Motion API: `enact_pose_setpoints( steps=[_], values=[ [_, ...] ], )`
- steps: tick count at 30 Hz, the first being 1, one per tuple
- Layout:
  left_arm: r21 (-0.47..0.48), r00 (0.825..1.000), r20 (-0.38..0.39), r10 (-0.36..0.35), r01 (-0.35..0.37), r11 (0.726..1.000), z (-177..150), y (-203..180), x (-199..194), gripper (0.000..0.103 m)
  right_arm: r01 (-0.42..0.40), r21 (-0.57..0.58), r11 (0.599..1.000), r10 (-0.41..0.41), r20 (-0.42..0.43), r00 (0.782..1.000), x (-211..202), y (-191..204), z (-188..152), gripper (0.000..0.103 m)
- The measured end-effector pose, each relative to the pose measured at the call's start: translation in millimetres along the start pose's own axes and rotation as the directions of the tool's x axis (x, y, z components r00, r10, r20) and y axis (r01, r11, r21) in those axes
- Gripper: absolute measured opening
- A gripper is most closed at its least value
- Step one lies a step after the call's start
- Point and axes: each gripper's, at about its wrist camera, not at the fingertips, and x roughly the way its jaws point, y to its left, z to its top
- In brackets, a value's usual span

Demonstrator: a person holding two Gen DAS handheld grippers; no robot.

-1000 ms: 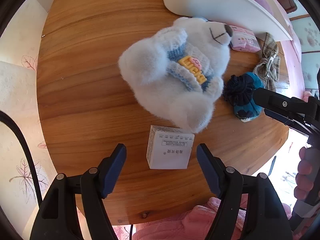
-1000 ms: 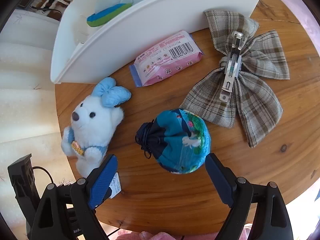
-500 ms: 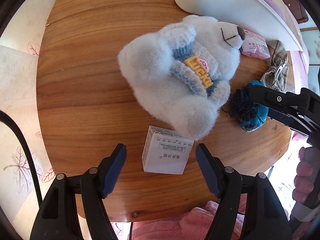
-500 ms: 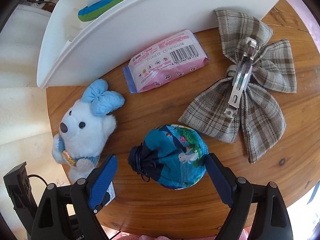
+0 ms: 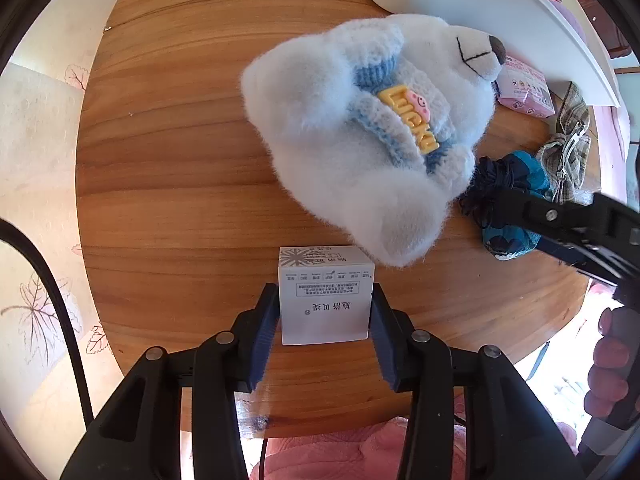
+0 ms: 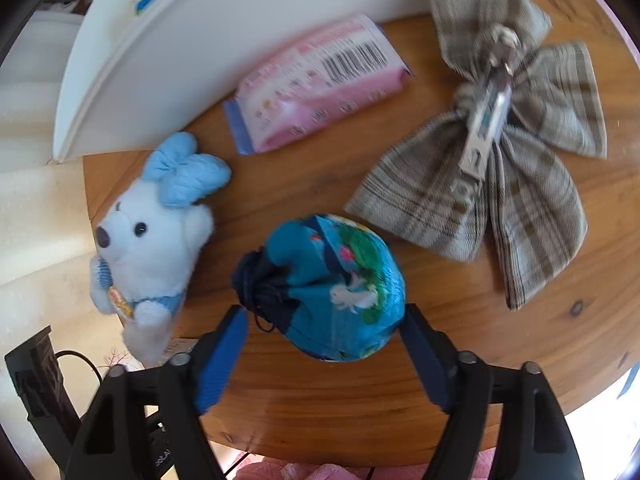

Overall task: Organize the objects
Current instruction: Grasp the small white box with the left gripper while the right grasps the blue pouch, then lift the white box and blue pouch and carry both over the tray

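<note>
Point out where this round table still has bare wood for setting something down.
The widest bare patch on the table lies left of the plush bear, up to the white box. It is crowded between the white bin, pink packet, plaid bow and blue pouch.

Round wooden table [image 5: 168, 184], warm orange-brown planks, visible grain, a few dark knots near the edge. Strong daylight; glossy reflection on the wood in the right wrist view. Floor or covering below the table [image 5: 36, 184] is cream with faint leaf-outline prints. Black cable [image 5: 60, 312] runs down the left side. Pink quilted fabric [image 5: 352, 456] sits at the table's near edge. Dark wooden furniture [image 5: 618, 12] at upper right, mostly cut off.
</note>
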Motion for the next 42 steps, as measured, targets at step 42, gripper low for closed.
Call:
enact_pose_setpoints(
  steps=[42],
  values=[
    [0.112, 0.997, 0.054, 0.051, -0.057, 0.992, -96.4, 43.3, -33.0, 0.045, -0.202, 0.205, 0.958, 0.169, 0.17, 0.971, -30.8, -73.6, -100.8, 0.033]
  ],
)
